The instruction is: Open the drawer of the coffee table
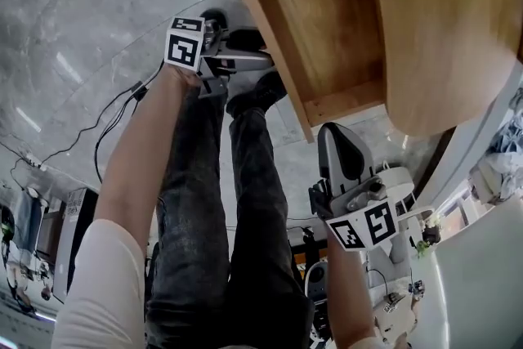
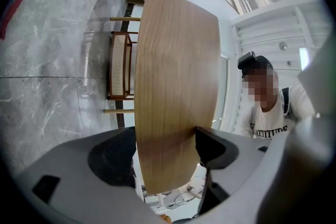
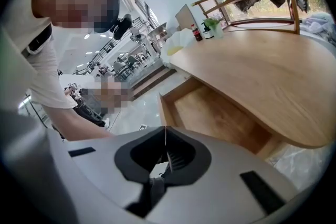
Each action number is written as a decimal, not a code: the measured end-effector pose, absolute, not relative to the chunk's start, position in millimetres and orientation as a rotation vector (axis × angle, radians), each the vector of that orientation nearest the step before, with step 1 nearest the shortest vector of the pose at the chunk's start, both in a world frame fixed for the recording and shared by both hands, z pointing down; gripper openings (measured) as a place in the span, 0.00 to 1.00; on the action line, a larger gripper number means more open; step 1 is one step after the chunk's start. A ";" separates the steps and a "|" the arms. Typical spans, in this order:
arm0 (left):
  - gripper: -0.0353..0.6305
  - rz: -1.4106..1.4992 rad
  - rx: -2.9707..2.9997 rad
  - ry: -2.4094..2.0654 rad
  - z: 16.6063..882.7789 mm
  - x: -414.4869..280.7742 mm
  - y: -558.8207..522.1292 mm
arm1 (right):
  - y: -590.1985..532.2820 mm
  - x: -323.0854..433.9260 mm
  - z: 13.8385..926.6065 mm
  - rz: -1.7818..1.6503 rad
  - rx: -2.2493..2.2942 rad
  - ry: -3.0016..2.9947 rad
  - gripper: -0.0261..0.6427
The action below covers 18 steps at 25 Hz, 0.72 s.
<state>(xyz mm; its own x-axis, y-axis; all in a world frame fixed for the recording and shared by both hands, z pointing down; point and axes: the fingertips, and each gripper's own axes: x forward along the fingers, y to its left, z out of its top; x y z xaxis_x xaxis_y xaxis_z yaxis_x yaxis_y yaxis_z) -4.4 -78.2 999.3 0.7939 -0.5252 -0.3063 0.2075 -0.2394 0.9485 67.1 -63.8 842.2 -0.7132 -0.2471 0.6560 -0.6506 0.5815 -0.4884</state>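
Head view: the drawer [image 1: 319, 20] stands well out from under the coffee table [image 1: 449, 20] top. It sits at 12 o'clock w/ its bare wood floor showing; the table top is at 2 o'clock.

The left gripper [image 1: 263, 53] is at 10 o'clock, tips up against the outer face of the drawer front. In the left gripper view its jaws stand apart w/ a wood panel filling the gap and pads pressed on both sides, prob. the drawer's front.

The right gripper [image 1: 337, 136] is at 5 o'clock, just by the drawer's near corner. In the right gripper view its jaws are closed tip to tip.

The person's legs [image 1: 221, 217] in dark jeans run up the centre. Cables [image 1: 114, 114] lie on the marble floor [image 1: 73, 12] at 9 o'clock.
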 end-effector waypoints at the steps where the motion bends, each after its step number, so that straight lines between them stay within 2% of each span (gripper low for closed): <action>1: 0.59 -0.709 1.677 -0.260 1001.4 -7.5 -75.2 | -60.9 63.1 845.0 1.003 0.698 -2.280 0.07; 18: 0.58 -0.767 1.601 -0.344 1037.0 -11.5 -61.5 | -50.1 55.1 872.6 1.011 0.632 -2.265 0.07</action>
